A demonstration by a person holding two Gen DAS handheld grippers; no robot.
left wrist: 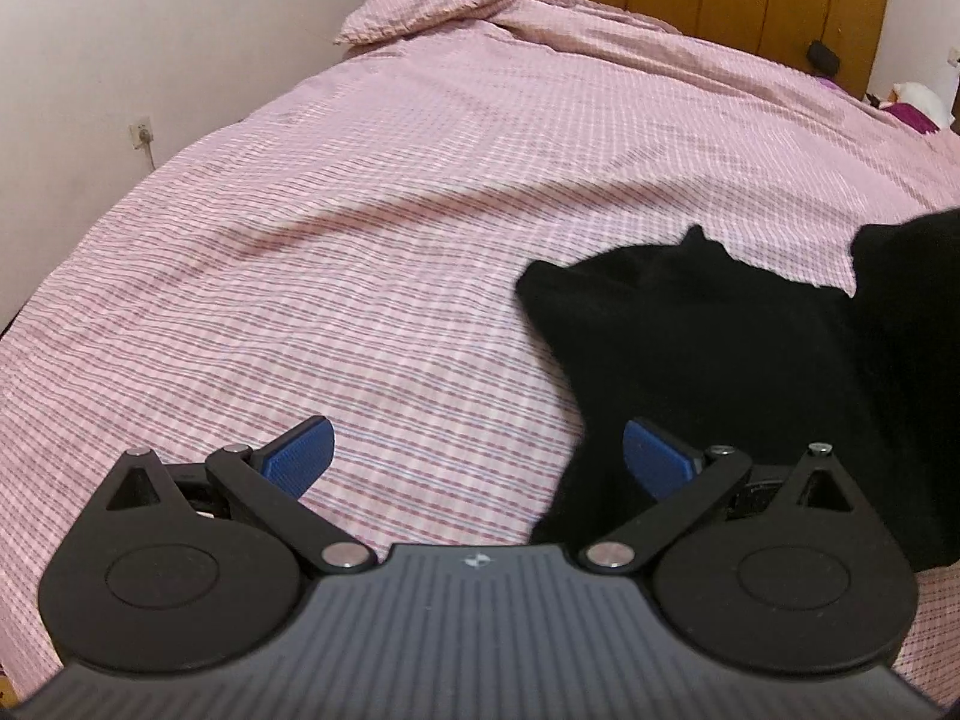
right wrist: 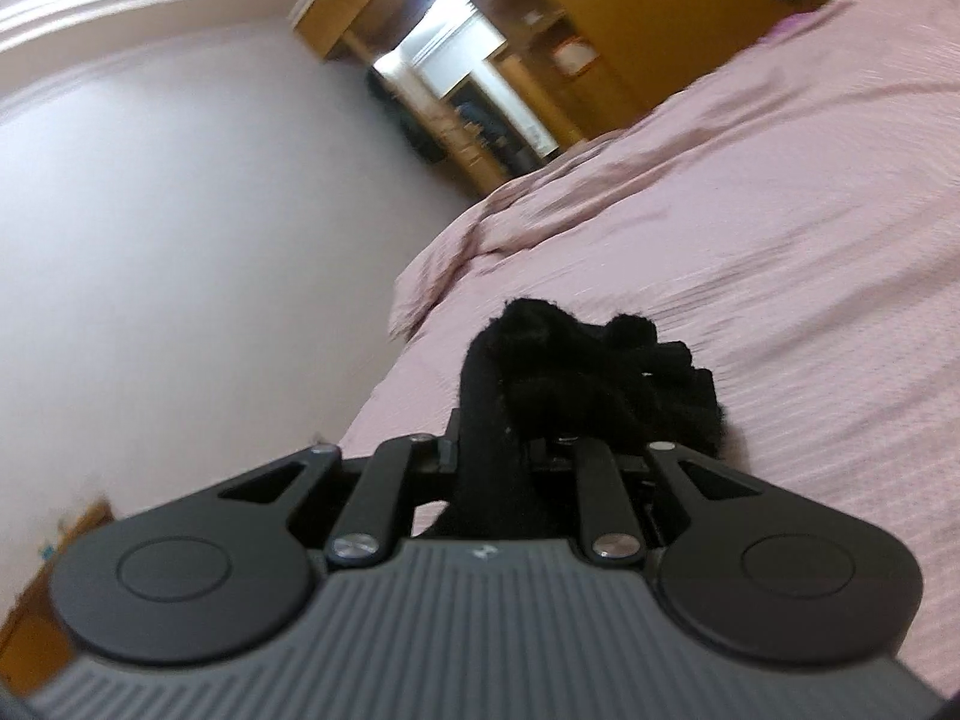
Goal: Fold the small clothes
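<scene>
A: On the bed (left wrist: 372, 192), what have we got?

B: One black garment (left wrist: 750, 372), lying loose on the pink checked cover toward the right side. In the left wrist view its near part spreads flat, while its right part rises out of the picture, so it looks partly lifted.

A: Who is lifting it?

B: The right hand-held gripper (right wrist: 510, 420). Its jaws are drawn close and a bunched wad of the black cloth (right wrist: 576, 372) is clenched between them, sticking out past the tips. That view is tilted and blurred, with the wall and wardrobe (right wrist: 648, 18) behind.

A: And the left hand-held gripper (left wrist: 477, 456)?

B: Released. Its blue pads (left wrist: 300, 459) stand wide apart over the cover, nothing between them. The right pad sits just at the garment's near edge, though I cannot tell if it touches.

A: So how far along is the folding?

B: Early, I would judge. No neat fold shows anywhere; the cloth is crumpled at the held end and slack elsewhere. It looks like a pick-up or shake-out to spread it.

A: What remains?

B: Probably laying it flat, then every fold, then setting it aside. No other small clothes show on the bed, so I cannot say how many are left.
</scene>
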